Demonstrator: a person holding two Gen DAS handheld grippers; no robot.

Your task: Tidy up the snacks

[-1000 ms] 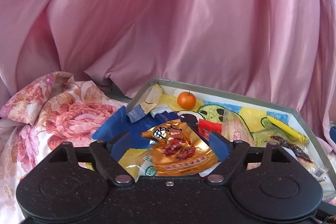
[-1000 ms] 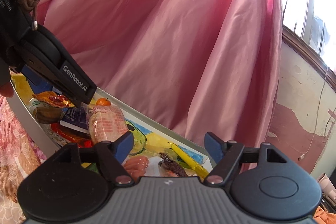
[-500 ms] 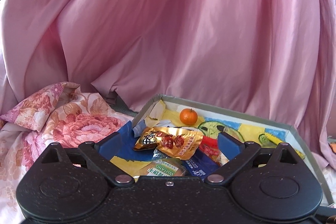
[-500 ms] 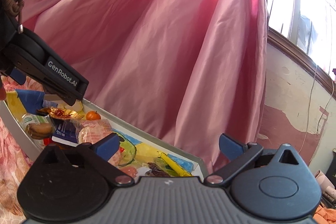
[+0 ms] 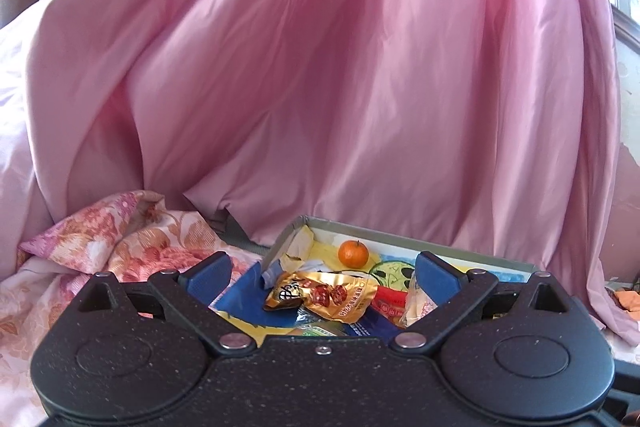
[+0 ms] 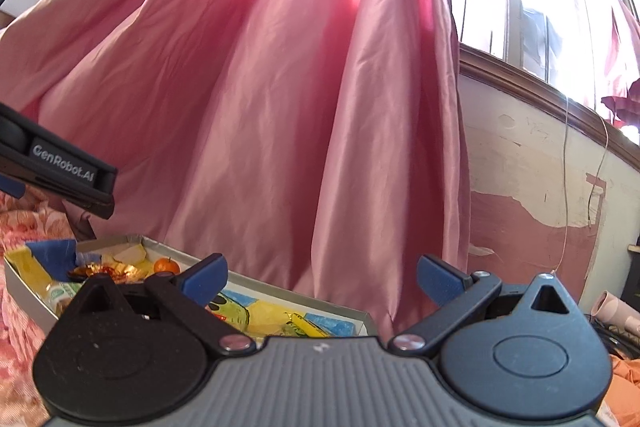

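Both hand-held grippers, left point(image 5: 322, 269) and right point(image 6: 322, 277), wide apart, empty, above shallow tray point(image 5: 420, 231) on bed. Gold snack packet point(image 5: 322, 295) near tray's left corner, tangerine point(image 5: 353, 253) beyond. Judgement: descend squarely, pinch packet edge.

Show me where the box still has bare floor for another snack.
The right half of the box is open: painted floor between the green cartoon face and the far right wall, bar a yellow stick. The left end is crowded: gold packet, red packet and tangerine.
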